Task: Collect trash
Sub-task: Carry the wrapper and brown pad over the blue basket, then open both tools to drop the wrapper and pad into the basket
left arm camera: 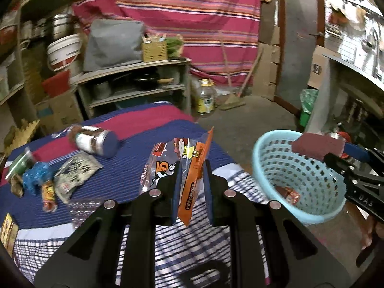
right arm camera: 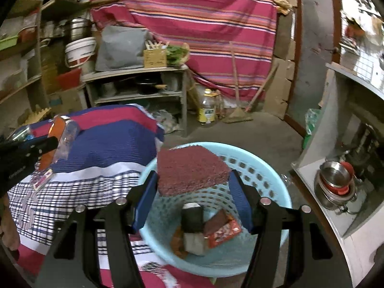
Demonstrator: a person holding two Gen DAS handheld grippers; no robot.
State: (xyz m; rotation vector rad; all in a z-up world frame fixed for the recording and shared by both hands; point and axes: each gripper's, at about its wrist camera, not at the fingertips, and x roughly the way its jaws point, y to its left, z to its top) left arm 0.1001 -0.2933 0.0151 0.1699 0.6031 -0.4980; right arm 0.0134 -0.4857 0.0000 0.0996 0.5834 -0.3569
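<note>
Table (left arm camera: 148,129): several wrappers and a jar (left arm camera: 96,141) left on the striped cloth
Basket (left arm camera: 268,144): light blue, beside the table, some trash already inside
Right gripper (right arm camera: 192,187): clamps a maroon sponge (right arm camera: 189,172) above the basket
Left gripper (left arm camera: 192,187): pinches an orange wrapper (left arm camera: 194,180) over the table edge

My dark red rectangular sponge (right arm camera: 190,171) hides part of the far rim of the pale blue perforated plastic basket (right arm camera: 264,175). The blurred metallic cylindrical jar (left arm camera: 97,141) shows no readable label. The yellow printed packet (left arm camera: 8,230) is cut by the left wrist view's edge. Small wrappers (right arm camera: 204,230) inside the basket overlap, unreadable.
</note>
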